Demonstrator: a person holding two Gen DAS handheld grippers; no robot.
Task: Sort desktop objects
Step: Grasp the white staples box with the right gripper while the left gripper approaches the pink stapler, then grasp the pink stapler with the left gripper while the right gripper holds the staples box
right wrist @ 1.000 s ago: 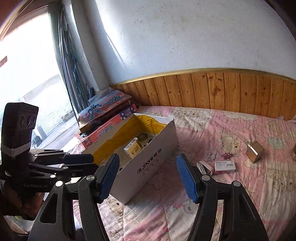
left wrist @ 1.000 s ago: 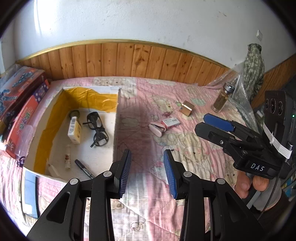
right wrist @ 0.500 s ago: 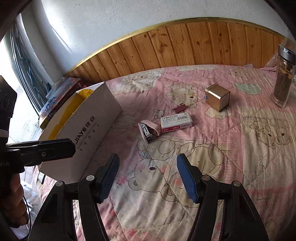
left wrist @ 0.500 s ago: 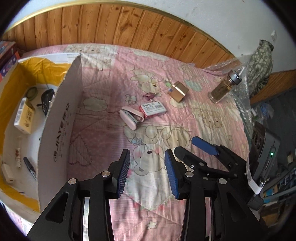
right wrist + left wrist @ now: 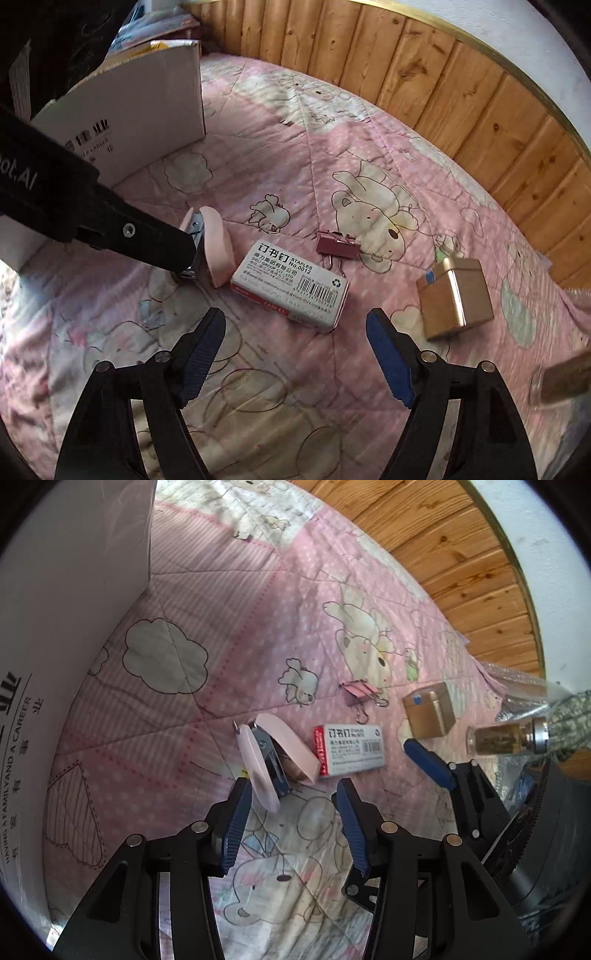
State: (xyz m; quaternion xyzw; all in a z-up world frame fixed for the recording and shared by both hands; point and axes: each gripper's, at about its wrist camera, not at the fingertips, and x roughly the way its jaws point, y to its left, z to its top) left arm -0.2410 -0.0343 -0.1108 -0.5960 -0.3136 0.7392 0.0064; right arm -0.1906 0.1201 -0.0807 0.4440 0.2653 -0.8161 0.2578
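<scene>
Left wrist view: left gripper [image 5: 291, 812], jaws parted and empty, lined up on the pink stapler [image 5: 271, 758], judged the next pick; staple box [image 5: 351, 749] touching it. Cardboard box [image 5: 70, 602] alongside, interior hidden.

Right wrist view: right gripper [image 5: 295, 354] wide, empty, before staple box [image 5: 291, 291]; binder clip [image 5: 338, 245] and gold tin [image 5: 456, 295] loose on quilt [image 5: 295, 155].

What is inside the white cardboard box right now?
Not visible. Both views show only the white cardboard box's outer wall and a yellow scrap at its top; the wall hides its contents.
</scene>
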